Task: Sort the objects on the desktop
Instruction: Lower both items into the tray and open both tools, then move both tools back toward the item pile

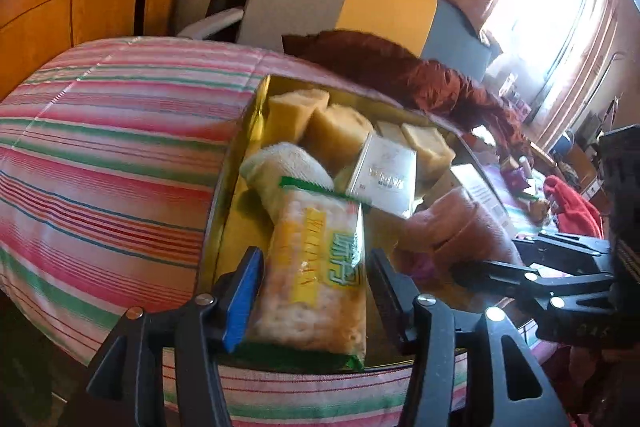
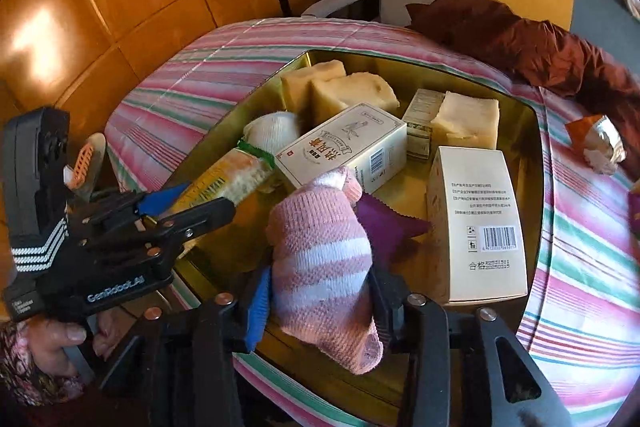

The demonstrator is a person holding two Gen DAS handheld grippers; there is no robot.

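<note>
Both grippers are over the gold tray (image 2: 536, 131) now; the left gripper (image 1: 312, 291) has the cracker pack (image 1: 316, 267) lying lengthwise between its jaws, long axis running straight out along the fingers, far end propped against the white roll (image 1: 288, 163); jaws look closed onto the pack's sides, though the right finger's contact is hard to confirm. The right gripper (image 2: 320, 301) pinches the pink sock (image 2: 320, 267), which stands up out of the jaws and leans away over the tray, its toe nearly at the cream box (image 2: 344, 143). In the right view the left gripper (image 2: 188, 203) comes in from the left, pack pointing toward the tray's middle; both items sit low at the tray's near edge, release looks close.
</note>
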